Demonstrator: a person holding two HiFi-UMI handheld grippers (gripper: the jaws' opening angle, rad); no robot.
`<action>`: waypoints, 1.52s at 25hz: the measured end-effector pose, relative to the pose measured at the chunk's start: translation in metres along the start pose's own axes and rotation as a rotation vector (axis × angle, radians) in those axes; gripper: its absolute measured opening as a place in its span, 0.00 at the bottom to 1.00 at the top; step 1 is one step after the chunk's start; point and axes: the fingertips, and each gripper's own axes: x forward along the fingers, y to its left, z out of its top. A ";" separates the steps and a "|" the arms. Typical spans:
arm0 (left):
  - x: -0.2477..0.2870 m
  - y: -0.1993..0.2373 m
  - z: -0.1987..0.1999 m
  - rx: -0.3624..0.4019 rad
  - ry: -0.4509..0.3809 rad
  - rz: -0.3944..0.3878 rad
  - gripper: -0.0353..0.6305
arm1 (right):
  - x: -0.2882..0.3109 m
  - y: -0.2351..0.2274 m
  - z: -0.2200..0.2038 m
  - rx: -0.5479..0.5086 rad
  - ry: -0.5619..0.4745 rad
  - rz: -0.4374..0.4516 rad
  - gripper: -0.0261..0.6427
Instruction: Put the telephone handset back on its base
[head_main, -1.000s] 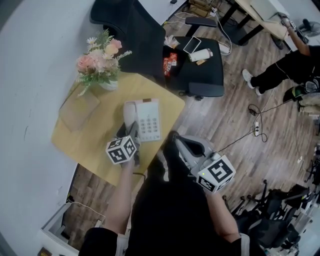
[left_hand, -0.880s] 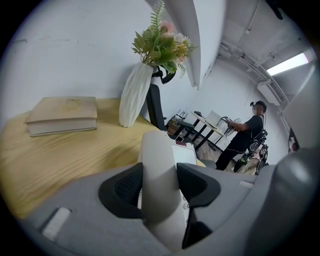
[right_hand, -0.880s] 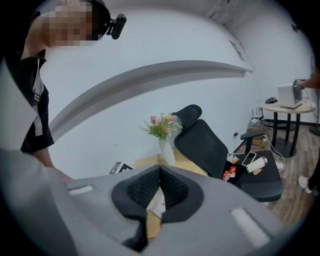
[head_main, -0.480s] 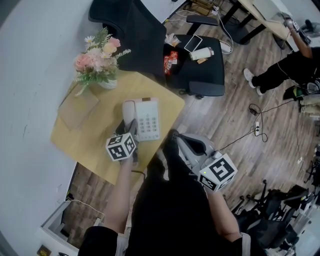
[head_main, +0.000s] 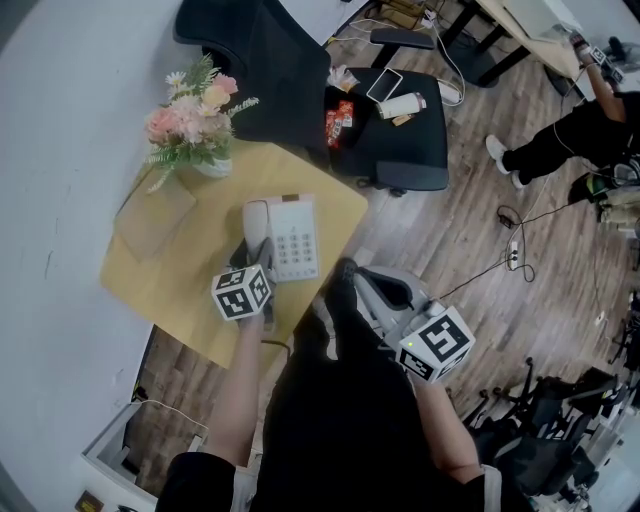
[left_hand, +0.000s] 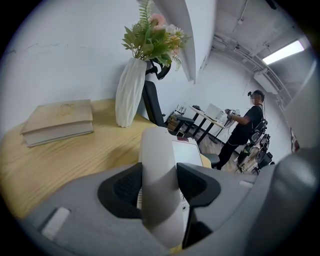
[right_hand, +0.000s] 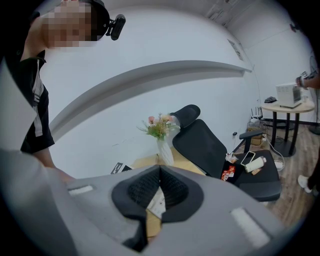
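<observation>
The left hand-held gripper (left_hand: 159, 186) is clamped on the near end of the white plastic telephone handset (left_hand: 157, 160). Its long axis runs straight ahead, along the left side of the white keypad base (head_main: 296, 240) on the light wooden desk (head_main: 175, 275). The right hand-held gripper (right_hand: 160, 187), jaws together and empty, hangs farther off.

Flower vase (head_main: 197, 128), book (head_main: 157, 213), office chair (head_main: 290, 75).

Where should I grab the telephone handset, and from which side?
Grip the handset across its narrow width, jaws on its two long sides, coming from the near end along its length. The left gripper is shut on it this way.
</observation>
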 end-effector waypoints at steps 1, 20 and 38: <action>0.000 0.000 0.000 0.002 0.000 0.000 0.38 | 0.000 0.000 0.000 0.000 0.000 0.000 0.04; -0.003 -0.003 0.002 0.030 -0.007 -0.006 0.38 | -0.002 0.003 -0.001 0.005 -0.003 0.004 0.04; -0.024 -0.002 0.010 0.048 -0.042 -0.003 0.33 | -0.010 0.014 0.004 -0.012 -0.033 -0.006 0.04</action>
